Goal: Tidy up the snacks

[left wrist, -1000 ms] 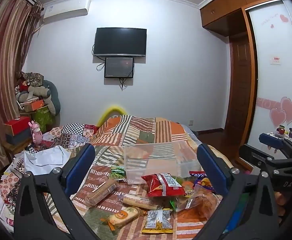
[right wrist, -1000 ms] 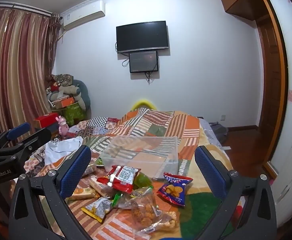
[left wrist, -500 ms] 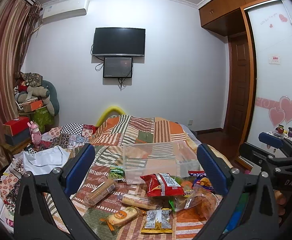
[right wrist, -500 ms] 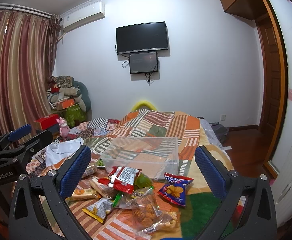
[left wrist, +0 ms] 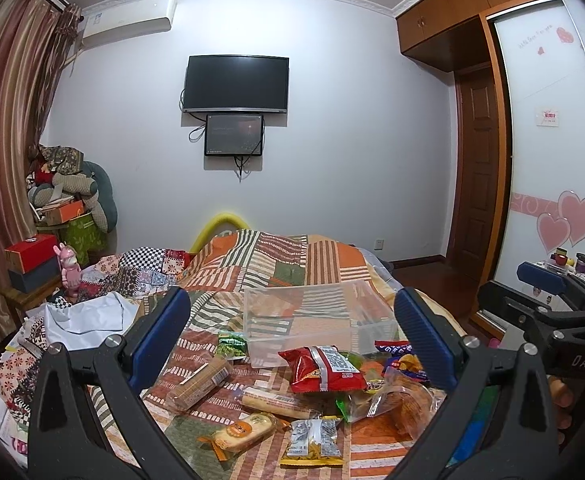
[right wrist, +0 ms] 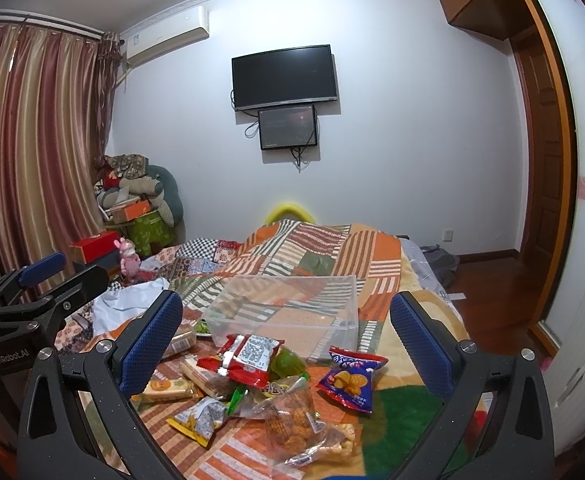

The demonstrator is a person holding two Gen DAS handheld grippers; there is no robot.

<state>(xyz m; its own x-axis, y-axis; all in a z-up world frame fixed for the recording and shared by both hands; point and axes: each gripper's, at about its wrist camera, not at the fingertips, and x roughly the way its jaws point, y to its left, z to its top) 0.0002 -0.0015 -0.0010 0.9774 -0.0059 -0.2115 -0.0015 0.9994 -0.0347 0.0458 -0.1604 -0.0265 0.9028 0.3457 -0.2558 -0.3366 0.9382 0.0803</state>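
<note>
Clear plastic bin (left wrist: 316, 320) behind scattered snack packets (left wrist: 320, 368); left gripper (left wrist: 292, 338) and right gripper (right wrist: 286, 338) both gaping, empty

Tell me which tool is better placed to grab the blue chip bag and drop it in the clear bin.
Probably the right tool. In its view the blue chip bag lies uncovered, right of centre between its open fingers, beside the clear bin. For the left tool, that bag sits partly hidden behind its right finger.

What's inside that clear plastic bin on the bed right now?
The clear plastic bin looks empty: only the striped quilt pattern shows through its walls and floor. The snack packets lie outside, in front, and the red packet covers part of its near wall.
</note>
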